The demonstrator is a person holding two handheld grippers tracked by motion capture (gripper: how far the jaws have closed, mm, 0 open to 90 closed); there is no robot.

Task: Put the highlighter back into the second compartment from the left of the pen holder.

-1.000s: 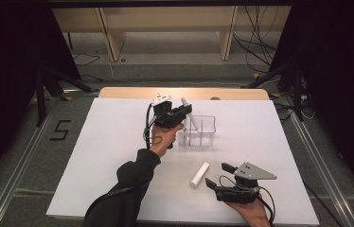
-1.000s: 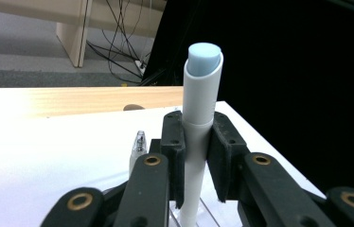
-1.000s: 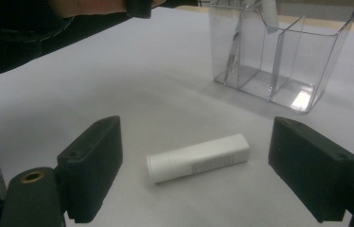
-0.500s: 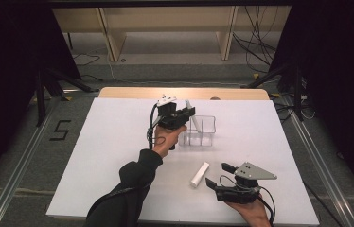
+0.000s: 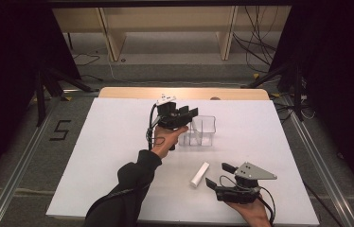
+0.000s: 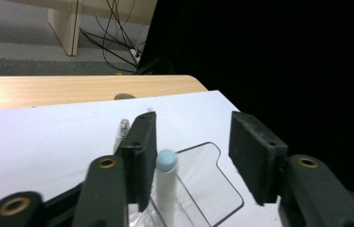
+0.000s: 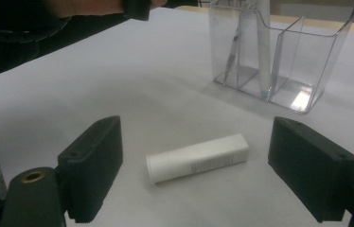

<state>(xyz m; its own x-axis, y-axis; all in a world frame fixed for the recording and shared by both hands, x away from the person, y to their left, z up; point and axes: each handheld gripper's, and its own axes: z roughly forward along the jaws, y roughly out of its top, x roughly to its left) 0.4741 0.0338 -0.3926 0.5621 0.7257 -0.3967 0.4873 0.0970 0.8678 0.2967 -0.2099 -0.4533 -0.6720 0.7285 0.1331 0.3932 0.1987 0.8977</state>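
The left gripper (image 6: 191,151) jaws have just been opening; one blue-capped white pen (image 6: 167,182) stands between them, beside one pad, inside the one clear organizer (image 5: 202,131). The right gripper (image 7: 191,175) jaws stand wide apart, flanking one white tube (image 7: 198,157) lying on the white table (image 5: 109,142), untouched.

A wooden shelf frame (image 5: 168,35) stands on the grey floor at the top centre of the high view, with black cables (image 5: 255,33) trailing at upper right. A "5" mark (image 5: 60,130) sits at left, beside a metal rail (image 5: 21,163).
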